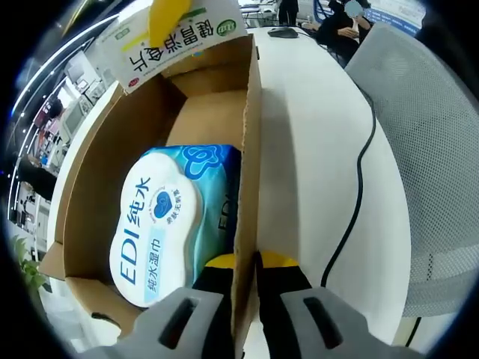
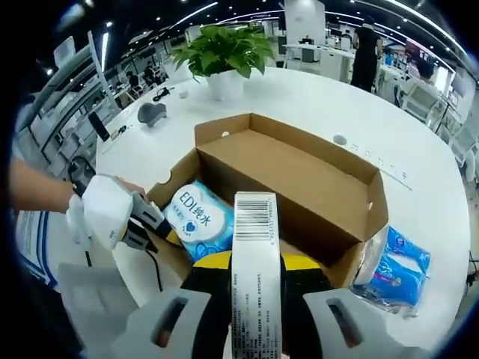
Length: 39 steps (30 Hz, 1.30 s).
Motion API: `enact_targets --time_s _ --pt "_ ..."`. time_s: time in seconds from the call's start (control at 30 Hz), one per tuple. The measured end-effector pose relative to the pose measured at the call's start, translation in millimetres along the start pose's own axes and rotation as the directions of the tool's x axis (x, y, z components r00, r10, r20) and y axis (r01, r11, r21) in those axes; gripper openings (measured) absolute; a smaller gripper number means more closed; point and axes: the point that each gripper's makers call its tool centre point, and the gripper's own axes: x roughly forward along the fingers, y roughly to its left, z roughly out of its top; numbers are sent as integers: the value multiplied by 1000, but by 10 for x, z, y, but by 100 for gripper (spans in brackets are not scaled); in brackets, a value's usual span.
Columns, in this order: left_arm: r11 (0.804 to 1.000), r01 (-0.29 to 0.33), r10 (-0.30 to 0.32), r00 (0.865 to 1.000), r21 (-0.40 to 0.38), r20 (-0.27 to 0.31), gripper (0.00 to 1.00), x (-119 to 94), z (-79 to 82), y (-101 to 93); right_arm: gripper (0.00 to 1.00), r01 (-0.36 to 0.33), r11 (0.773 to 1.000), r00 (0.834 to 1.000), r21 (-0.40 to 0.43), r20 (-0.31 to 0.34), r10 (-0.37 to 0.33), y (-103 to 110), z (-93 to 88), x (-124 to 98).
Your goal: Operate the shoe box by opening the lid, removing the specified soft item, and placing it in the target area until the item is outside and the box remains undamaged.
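Observation:
An open brown cardboard shoe box (image 2: 299, 176) stands on a white table, its lid folded back. Inside lies a blue and white wet-wipes pack (image 1: 168, 217), (image 2: 198, 221). My left gripper (image 1: 249, 263) is shut on the box's side wall (image 1: 251, 134), one jaw inside and one outside. In the right gripper view it shows as a white tool (image 2: 146, 221) in a gloved hand at the box's left corner. My right gripper (image 2: 254, 262) is shut on a long white carton (image 2: 253, 224) with a barcode, held above the box. In the left gripper view that carton (image 1: 179, 45) hangs over the box's far end.
A second blue wipes pack (image 2: 400, 265) lies on the table outside the box, to its right. A potted plant (image 2: 224, 48) stands behind. A black cable (image 1: 359, 172) runs over the white table (image 1: 314, 149), beside a grey mesh chair (image 1: 426, 149). People stand far off.

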Motion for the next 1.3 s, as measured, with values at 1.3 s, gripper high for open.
enact_targets --time_s 1.3 --pt "1000 0 0 1000 -3 0 4 -9 -12 -1 19 149 958 978 247 109 -180 -573 -341 -782"
